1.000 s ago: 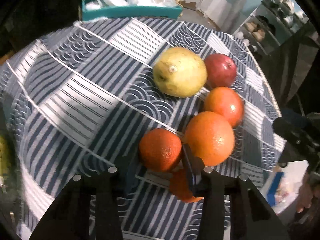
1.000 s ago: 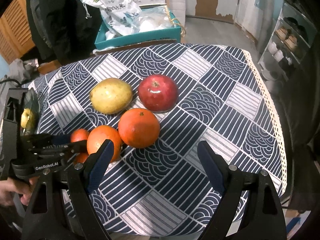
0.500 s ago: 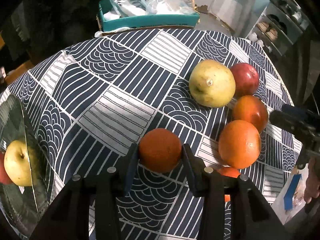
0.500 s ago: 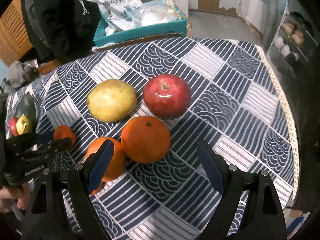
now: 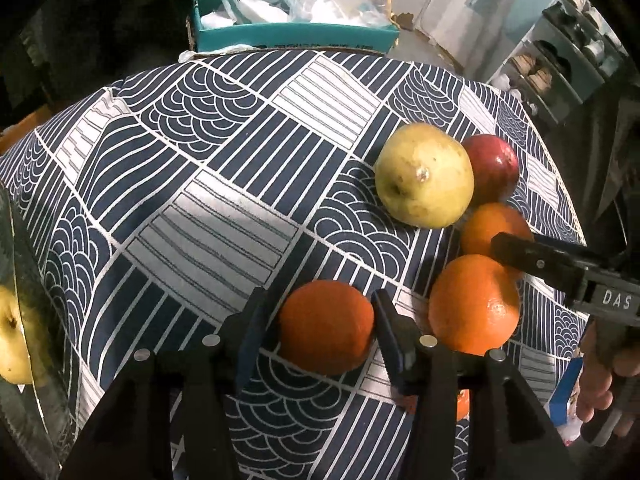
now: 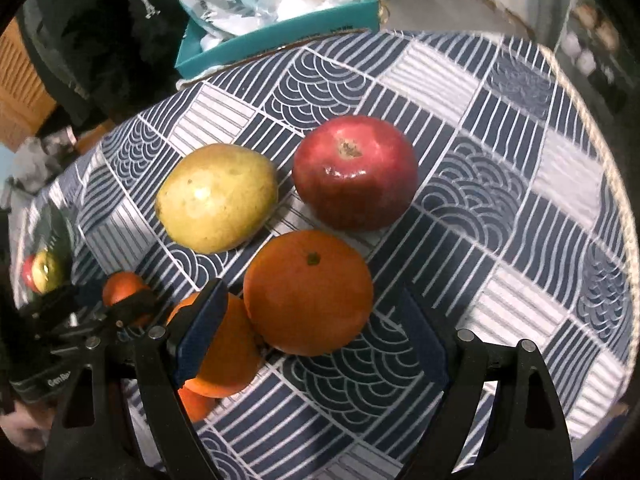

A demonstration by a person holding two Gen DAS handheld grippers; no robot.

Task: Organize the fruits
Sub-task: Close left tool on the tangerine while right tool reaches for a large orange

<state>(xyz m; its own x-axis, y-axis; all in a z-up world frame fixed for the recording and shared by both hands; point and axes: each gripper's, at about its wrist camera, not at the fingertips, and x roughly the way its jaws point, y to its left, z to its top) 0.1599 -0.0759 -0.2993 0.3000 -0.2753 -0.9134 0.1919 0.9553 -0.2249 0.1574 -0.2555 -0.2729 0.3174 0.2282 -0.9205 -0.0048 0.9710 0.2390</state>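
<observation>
A small orange [image 5: 326, 326] rests on the patterned tablecloth [image 5: 224, 216] between the fingers of my left gripper [image 5: 319, 304]. Its jaws are opening, and a gap shows beside the left pad [image 5: 248, 332]. To the right lie a yellow pear [image 5: 426, 176], a red apple [image 5: 494, 168] and two bigger oranges [image 5: 474, 304]. My right gripper [image 6: 314, 308] hangs open and wide just above the orange [image 6: 308, 292] nearest the apple [image 6: 354, 172] and pear [image 6: 216, 198]. A second orange [image 6: 224, 356] sits partly behind its left finger [image 6: 200, 328].
A glass dish [image 5: 32, 400] at the table's left edge holds a yellow-green apple [image 5: 12, 344]. A teal box [image 5: 292, 36] with plastic bags stands beyond the far edge. The table's right rim [image 6: 600, 152] drops off close to the fruit. A hand [image 5: 600, 380] holds the right gripper.
The left gripper carried the small orange leftward, away from the cluster, and its jaws have begun to part. The right gripper came down closer over the oranges, still wide.
</observation>
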